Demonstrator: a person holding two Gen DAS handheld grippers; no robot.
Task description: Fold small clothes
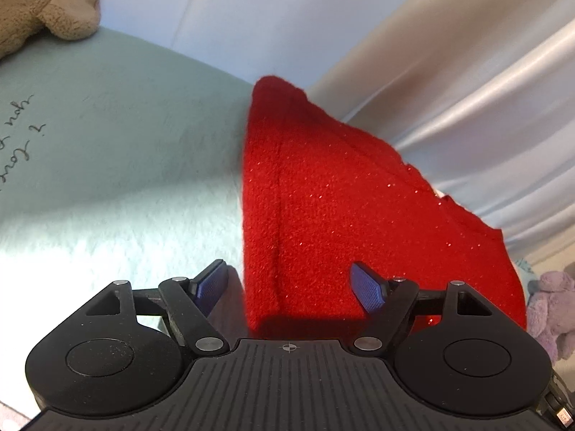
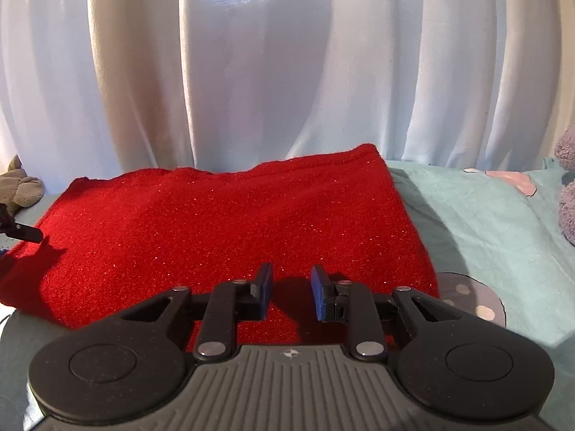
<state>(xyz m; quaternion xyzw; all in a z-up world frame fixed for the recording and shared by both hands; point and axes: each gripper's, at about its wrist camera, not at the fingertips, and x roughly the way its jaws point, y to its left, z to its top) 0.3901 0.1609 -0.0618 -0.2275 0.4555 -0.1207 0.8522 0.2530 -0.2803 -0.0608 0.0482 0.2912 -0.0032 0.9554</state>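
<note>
1. handwriting [image 1: 19, 143] on the teal bedding [image 1: 125, 143] at 9 o'clock, too skewed to read.
2. your left gripper [image 1: 289, 287] is wide open and empty; your right gripper [image 2: 289, 294] is narrowly open and empty.
3. red garment [image 2: 222, 230] lies flat ahead, with a tan plush [image 1: 46, 3] at 10 o'clock.

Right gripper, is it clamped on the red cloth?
No, the right gripper has a gap between its fingers, nothing pinched, with the red cloth lying flat beyond it.
</note>
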